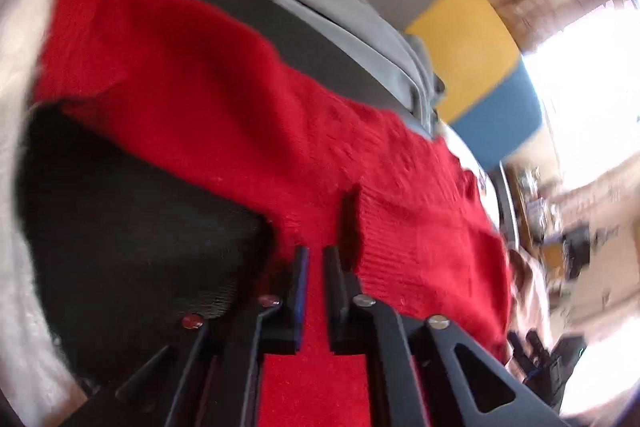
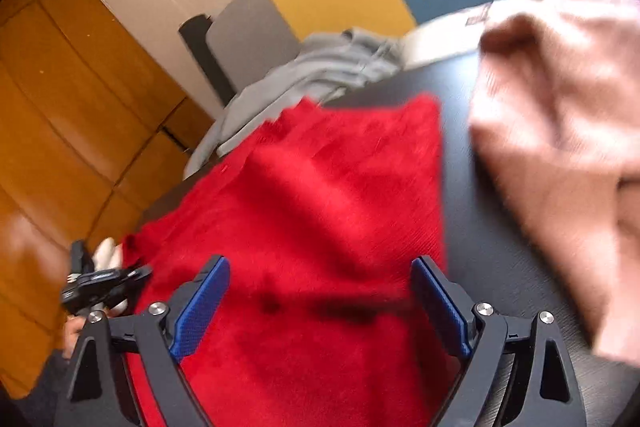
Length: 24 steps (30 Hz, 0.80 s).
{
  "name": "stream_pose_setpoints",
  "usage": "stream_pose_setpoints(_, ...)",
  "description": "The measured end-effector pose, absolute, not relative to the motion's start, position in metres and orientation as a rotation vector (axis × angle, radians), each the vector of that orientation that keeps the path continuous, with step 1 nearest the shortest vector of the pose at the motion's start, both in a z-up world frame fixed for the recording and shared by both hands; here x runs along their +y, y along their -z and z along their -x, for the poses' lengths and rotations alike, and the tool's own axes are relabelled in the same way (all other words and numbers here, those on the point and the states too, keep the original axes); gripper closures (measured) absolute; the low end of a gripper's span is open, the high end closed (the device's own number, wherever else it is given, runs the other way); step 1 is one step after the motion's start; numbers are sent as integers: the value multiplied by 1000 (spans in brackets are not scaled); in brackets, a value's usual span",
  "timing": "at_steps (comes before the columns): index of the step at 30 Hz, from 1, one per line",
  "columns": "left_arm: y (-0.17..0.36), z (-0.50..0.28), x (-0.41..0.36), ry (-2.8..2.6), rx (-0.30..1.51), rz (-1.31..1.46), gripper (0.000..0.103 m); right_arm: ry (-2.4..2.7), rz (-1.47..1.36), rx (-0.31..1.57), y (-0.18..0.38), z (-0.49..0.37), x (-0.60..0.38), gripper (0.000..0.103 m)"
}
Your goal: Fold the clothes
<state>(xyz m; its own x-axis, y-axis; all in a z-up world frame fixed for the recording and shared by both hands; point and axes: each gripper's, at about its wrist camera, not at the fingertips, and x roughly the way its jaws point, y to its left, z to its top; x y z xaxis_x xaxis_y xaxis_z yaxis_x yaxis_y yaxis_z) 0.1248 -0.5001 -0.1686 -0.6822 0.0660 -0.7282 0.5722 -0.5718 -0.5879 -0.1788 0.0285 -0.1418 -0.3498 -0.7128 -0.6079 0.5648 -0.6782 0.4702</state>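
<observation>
Sweater (image 2: pixel 304 211), red and fuzzy, lies spread on the dark tabletop (image 2: pixel 500 227), a pink garment (image 2: pixel 560 131) just beside it and a grey one (image 2: pixel 320 75) behind. The left gripper (image 1: pixel 316 267) has its jaws nearly together with red knit apparently pinched between them, while the right gripper (image 2: pixel 320 307) hangs over the cloth with jaws wide apart, holding nothing. With only one side gripped, I'd expect the fold to drag crooked, or the thin pinch to slip out of the fluffy knit.
</observation>
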Motion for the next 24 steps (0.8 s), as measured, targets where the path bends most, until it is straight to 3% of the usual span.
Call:
stream_pose_setpoints(4,144,-123,-490,2366,1190,-927,87,2184,-1044,-193,131,202,26,17)
stream_pose_setpoints(9,123,-77,-425,2616,852,-1082,82,2185,-1143,-109,145,245,-2,21)
stream_pose_setpoints(11,129,-57,-401,2659,705,-1160,81,2189,-1217,-7,159,257,-22,43)
stream_pose_setpoints(12,136,-49,-393,2649,638,-1200,81,2213,-1219,78,160,257,-30,48)
stream_pose_setpoints(15,168,-43,-383,2548,462,-1346,81,2300,-1104,409,150,244,-45,88)
stream_pose_setpoints(17,171,-58,-377,2606,392,-1248,80,2410,-1045,565,153,245,-33,89)
stream_pose_setpoints(19,171,-66,-374,2623,370,-1203,80,2412,-1117,400,165,257,-9,87)
stream_pose_setpoints(21,171,-69,-379,2613,420,-1193,80,2406,-1123,331,164,262,0,77)
stream_pose_setpoints(23,172,-70,-384,2609,451,-1195,80,2411,-1113,339,164,263,1,56)
stream_pose_setpoints(24,171,-67,-385,2601,478,-1206,80,2395,-1126,308,163,265,4,52)
